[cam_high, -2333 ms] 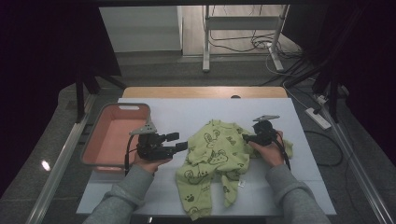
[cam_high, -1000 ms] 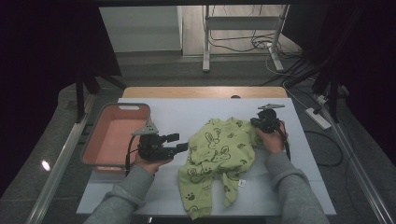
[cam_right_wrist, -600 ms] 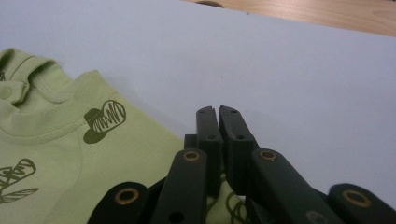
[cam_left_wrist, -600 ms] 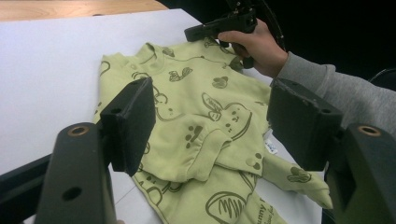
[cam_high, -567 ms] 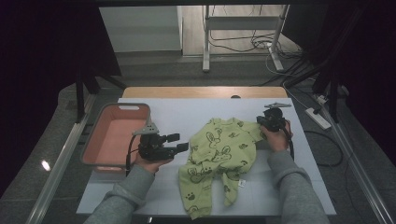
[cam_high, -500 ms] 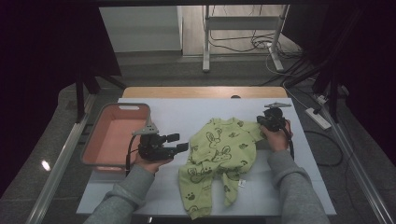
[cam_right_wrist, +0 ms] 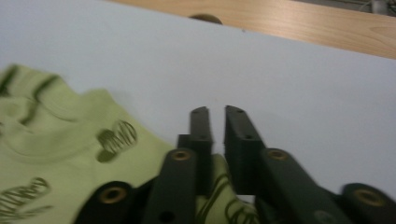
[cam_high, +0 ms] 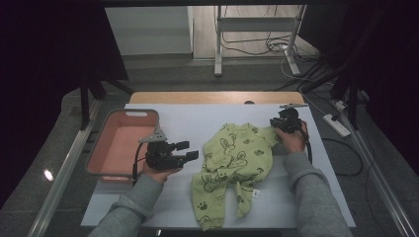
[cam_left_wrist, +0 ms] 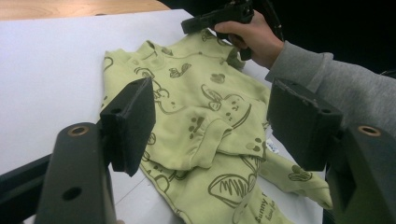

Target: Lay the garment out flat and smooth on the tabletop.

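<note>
On the white table (cam_high: 163,202), slightly right of centre, a light green baby romper (cam_high: 232,165) is laid flat. Its long axis runs from the far right, where the neck and one sleeve lie, to the near left, where the legs end. The cloth is seen to be soft and creased, printed with dark rabbits and paw marks, and a small white label is attached near one leg. A pink plastic tray (cam_high: 106,148), rectangular with rounded corners, is set at the table's left edge. The left gripper (cam_high: 190,151) is held just left of the romper, its jaws wide apart with nothing between them. The right gripper (cam_high: 274,124) is placed at the far right sleeve; its jaws have just been opening, and a narrow gap is shown between them above the cloth. Compared with earlier, the sleeve has been drawn out farther to the right.
</note>
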